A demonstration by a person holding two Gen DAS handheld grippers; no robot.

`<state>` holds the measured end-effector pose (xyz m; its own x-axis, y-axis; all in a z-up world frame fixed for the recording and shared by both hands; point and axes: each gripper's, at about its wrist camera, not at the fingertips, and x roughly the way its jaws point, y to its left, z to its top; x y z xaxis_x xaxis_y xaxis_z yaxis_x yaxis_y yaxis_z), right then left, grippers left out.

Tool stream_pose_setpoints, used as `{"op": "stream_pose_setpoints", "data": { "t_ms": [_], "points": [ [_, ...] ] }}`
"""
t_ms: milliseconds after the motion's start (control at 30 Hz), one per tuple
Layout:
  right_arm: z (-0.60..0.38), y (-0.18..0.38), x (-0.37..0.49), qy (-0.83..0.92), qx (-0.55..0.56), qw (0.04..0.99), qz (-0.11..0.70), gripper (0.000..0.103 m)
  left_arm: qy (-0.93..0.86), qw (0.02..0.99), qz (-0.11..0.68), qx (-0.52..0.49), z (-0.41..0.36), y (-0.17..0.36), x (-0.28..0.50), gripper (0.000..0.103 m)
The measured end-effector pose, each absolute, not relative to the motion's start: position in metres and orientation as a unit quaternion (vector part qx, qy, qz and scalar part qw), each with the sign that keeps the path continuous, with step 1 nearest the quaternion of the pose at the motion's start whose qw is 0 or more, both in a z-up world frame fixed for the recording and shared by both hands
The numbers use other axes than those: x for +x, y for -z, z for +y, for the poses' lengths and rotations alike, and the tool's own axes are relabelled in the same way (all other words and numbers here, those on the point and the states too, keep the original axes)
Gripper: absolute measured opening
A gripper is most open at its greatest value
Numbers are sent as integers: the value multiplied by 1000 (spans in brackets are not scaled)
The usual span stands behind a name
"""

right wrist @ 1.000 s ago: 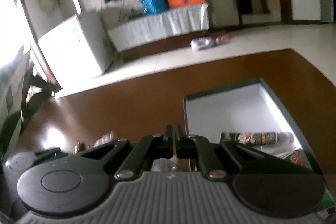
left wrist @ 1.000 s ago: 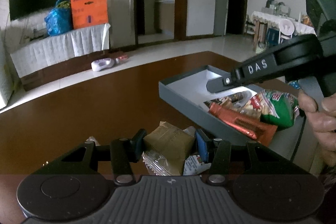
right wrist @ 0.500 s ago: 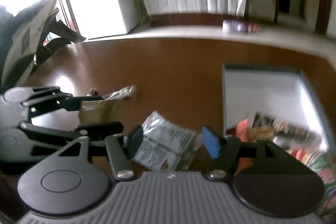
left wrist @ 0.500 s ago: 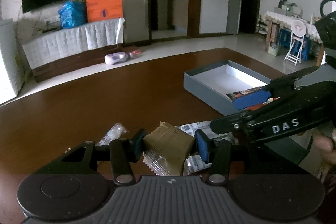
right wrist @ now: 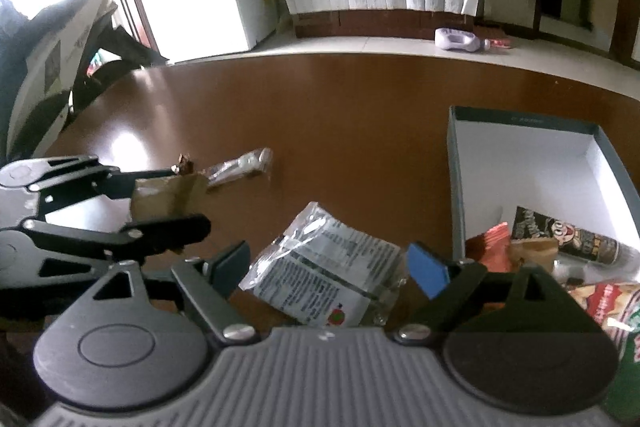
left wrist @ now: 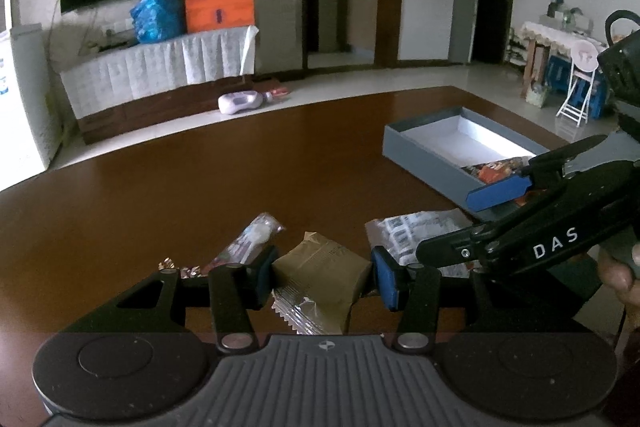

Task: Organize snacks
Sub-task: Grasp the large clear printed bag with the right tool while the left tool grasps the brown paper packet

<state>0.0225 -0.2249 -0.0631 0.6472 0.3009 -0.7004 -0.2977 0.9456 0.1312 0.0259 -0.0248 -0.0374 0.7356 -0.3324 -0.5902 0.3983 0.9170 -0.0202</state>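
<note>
My left gripper (left wrist: 324, 277) is shut on a brown snack packet (left wrist: 320, 279), held just above the brown table (left wrist: 200, 187). In the right wrist view the left gripper (right wrist: 180, 199) with that brown packet (right wrist: 164, 195) is at the left. My right gripper (right wrist: 330, 267) hovers over a clear printed packet (right wrist: 320, 267) lying on the table. Its jaws are opening, and the pads stand wide of the packet without touching it. The grey box (right wrist: 456, 187) with a white inside holds several snacks (right wrist: 560, 239) at its near end.
A clear-wrapped stick snack (right wrist: 240, 167) and a small candy (right wrist: 186, 163) lie on the table beyond the left gripper. A person's hand (left wrist: 616, 271) grips the right gripper's handle. The far end of the box (left wrist: 460, 139) holds nothing.
The right gripper went from shut to wide open and swung from the box toward the printed packet on the table. The left gripper, still holding the brown packet, shifted away from the box.
</note>
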Motion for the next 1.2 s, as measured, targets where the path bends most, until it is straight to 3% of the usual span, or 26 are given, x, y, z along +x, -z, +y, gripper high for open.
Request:
{"op": "stream_pose_setpoints", "data": {
  "t_ms": [433, 867, 1000, 1200],
  "points": [
    [-187, 94, 41, -152, -91, 899, 400, 102, 190, 931, 309, 49, -14, 38, 25, 51],
    [-173, 113, 55, -137, -107, 897, 405, 103, 190, 930, 311, 49, -10, 39, 23, 51],
    [-177, 110, 54, -141, -87, 903, 396, 85, 191, 930, 310, 50, -11, 39, 23, 51],
    [-184, 102, 51, -162, -41, 910, 378, 71, 191, 931, 308, 50, -15, 39, 22, 51]
  ]
}}
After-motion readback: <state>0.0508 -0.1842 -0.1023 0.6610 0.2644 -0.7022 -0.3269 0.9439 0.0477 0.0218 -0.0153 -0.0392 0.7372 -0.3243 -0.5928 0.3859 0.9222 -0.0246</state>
